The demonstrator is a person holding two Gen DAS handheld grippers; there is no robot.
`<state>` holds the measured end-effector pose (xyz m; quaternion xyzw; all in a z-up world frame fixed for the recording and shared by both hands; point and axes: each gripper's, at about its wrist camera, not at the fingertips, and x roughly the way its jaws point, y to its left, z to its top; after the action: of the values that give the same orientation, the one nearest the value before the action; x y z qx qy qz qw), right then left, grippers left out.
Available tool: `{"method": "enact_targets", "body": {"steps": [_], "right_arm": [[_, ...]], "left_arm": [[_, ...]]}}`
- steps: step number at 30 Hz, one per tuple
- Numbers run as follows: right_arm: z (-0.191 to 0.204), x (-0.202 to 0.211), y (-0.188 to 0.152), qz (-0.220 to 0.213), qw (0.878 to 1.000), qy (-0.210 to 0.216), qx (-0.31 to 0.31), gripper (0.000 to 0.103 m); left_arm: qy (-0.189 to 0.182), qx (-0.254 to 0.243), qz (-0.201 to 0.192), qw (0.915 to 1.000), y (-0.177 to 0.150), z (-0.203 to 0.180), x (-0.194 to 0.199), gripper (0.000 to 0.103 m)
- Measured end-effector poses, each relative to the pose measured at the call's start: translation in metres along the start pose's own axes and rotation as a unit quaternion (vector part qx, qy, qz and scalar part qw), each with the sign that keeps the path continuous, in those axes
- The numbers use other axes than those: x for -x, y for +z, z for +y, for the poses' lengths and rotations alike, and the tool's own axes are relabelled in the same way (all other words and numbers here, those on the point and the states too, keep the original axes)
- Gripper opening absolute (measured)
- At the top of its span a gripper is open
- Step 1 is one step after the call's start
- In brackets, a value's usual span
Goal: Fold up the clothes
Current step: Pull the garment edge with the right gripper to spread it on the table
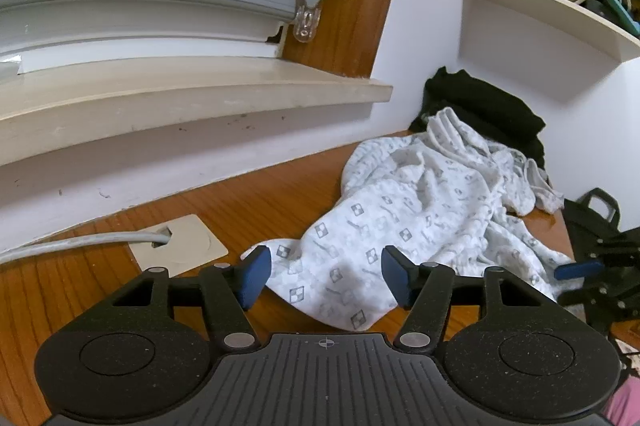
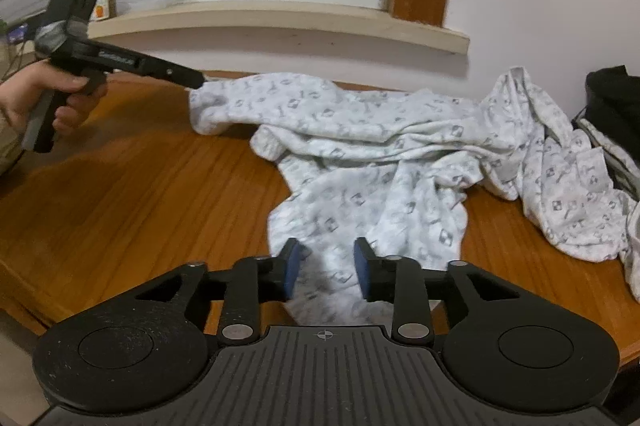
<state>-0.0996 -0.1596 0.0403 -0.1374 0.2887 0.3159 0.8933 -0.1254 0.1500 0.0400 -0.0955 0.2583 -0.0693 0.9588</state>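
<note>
The wooden tabletop [image 2: 132, 185] carried a crumpled white patterned garment [image 2: 380, 161] spread from beneath the windowsill [image 1: 192, 97] toward a black pile of clothing [image 1: 484, 105] in the corner. The left tool [image 1: 326, 276] hovered with its blue pads apart over one end of the garment. The right tool [image 2: 326, 268] stood partly open astride a fold of it, not clamped.

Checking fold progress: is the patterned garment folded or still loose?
Loose. The patterned garment lies crumpled and wrinkled across the wooden table, with no flat layers or clean fold lines.
</note>
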Motion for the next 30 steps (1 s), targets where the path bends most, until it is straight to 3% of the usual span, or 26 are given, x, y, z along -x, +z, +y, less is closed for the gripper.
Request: {"method": "enact_targets", "body": {"steps": [8, 9, 11, 19, 25, 30], "right_arm": [[-0.001, -0.009, -0.009, 0.019, 1.000, -0.008, 0.019, 0.039], [-0.003, -0.009, -0.008, 0.019, 0.999, -0.013, 0.024, 0.035], [-0.006, -0.010, -0.004, 0.017, 0.999, -0.026, 0.037, 0.002], [-0.050, 0.014, 0.036, -0.063, 0.995, -0.082, 0.015, 0.002], [-0.066, 0.016, 0.043, -0.061, 0.992, -0.111, 0.010, 0.002], [-0.091, 0.003, 0.031, -0.038, 0.991, -0.123, -0.038, 0.002]], "left_arm": [[-0.001, -0.002, 0.005, 1.0000, -0.001, -0.001, -0.002, 0.067], [-0.001, -0.003, 0.005, 1.0000, -0.001, -0.001, -0.002, 0.067], [-0.002, -0.004, 0.006, 1.0000, -0.001, -0.002, -0.003, 0.067], [-0.017, -0.028, 0.010, 0.9994, -0.004, -0.015, -0.004, 0.067], [-0.028, -0.045, 0.011, 0.9985, -0.007, -0.026, -0.004, 0.068], [-0.029, -0.048, 0.017, 0.9983, -0.009, -0.027, -0.008, 0.068]]}}
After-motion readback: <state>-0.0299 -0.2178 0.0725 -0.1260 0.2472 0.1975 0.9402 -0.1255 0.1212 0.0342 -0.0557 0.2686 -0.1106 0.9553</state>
